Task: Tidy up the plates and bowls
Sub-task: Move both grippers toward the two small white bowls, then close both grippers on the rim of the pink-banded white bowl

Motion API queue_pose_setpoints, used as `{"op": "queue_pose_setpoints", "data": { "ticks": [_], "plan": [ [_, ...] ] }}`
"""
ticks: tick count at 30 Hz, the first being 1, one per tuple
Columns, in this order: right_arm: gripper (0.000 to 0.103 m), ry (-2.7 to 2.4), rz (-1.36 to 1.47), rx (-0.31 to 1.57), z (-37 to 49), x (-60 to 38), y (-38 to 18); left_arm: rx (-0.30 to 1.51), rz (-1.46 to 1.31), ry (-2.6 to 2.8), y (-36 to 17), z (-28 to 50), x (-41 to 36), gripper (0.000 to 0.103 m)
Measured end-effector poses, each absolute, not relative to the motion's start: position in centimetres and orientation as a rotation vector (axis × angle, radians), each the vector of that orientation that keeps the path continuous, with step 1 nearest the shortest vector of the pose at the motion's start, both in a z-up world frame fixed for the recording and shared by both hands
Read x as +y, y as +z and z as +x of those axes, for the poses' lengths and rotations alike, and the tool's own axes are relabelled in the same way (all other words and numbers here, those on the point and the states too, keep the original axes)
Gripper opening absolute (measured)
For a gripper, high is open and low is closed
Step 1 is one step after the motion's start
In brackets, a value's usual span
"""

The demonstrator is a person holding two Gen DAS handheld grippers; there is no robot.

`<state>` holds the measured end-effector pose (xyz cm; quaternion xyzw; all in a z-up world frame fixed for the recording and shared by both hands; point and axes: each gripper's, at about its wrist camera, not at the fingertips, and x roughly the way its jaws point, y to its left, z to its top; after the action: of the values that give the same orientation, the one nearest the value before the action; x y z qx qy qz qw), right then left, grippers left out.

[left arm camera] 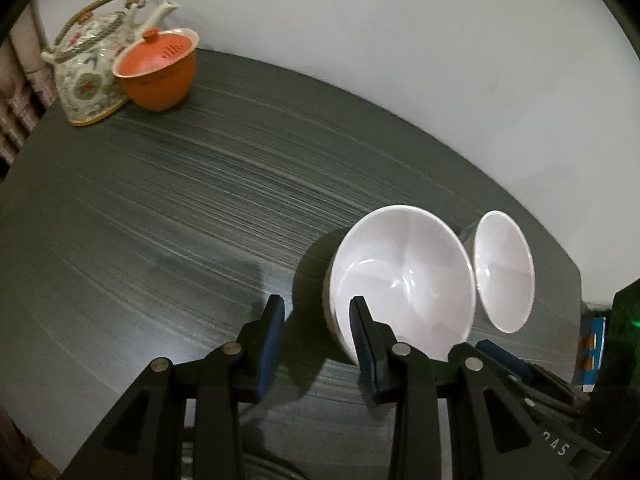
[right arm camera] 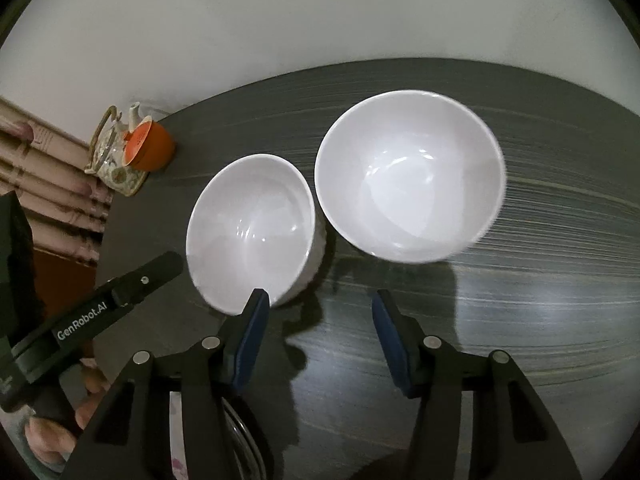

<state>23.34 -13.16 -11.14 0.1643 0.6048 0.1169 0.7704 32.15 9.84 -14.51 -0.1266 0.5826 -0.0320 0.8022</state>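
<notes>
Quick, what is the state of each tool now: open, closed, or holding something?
Left tool: open, holding nothing; one finger overlaps the rim of the smaller white bowl in the picture.
Right tool: open, holding nothing.

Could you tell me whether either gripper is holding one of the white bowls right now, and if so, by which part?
Nothing is held. The left gripper and right gripper both have open, empty jaws short of the bowls.

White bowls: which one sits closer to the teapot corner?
The smaller white bowl, left of the larger bowl in the right wrist view. It lies toward the teapot and is nearest the left gripper.
</notes>
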Motion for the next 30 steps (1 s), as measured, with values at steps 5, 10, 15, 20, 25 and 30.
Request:
{"op": "queue_pose_setpoints", "data": {
  "ticks": [5,10,15,20,25,30],
  "plan": [
    [0.046,0.243,0.367,1.341,24.7,-12.2,-12.8,1.298,-0.268,-0.065,-16.4,33.1,9.3,0.034],
    [0.039,0.249,0.378,1.355,25.1,-11.9,-13.6,1.294,-0.276,-0.096,-16.8,33.5,8.7,0.022],
    [0.025,0.267,0.405,1.346,25.4,-11.8,-13.8,1.281,-0.253,-0.106,-16.6,33.4,7.9,0.013],
    [0.024,0.267,0.393,1.333,25.2,-11.6,-13.7,1.294,-0.259,-0.106,-16.3,32.4,7.8,0.013],
    [0.024,0.277,0.391,1.339,24.4,-11.5,-13.1,1.274,-0.241,-0.111,-14.8,30.9,7.3,0.013],
    [0.024,0.287,0.398,1.313,22.6,-12.0,-11.2,1.256,-0.246,-0.135,-12.7,29.4,7.0,0.013]
  ]
}}
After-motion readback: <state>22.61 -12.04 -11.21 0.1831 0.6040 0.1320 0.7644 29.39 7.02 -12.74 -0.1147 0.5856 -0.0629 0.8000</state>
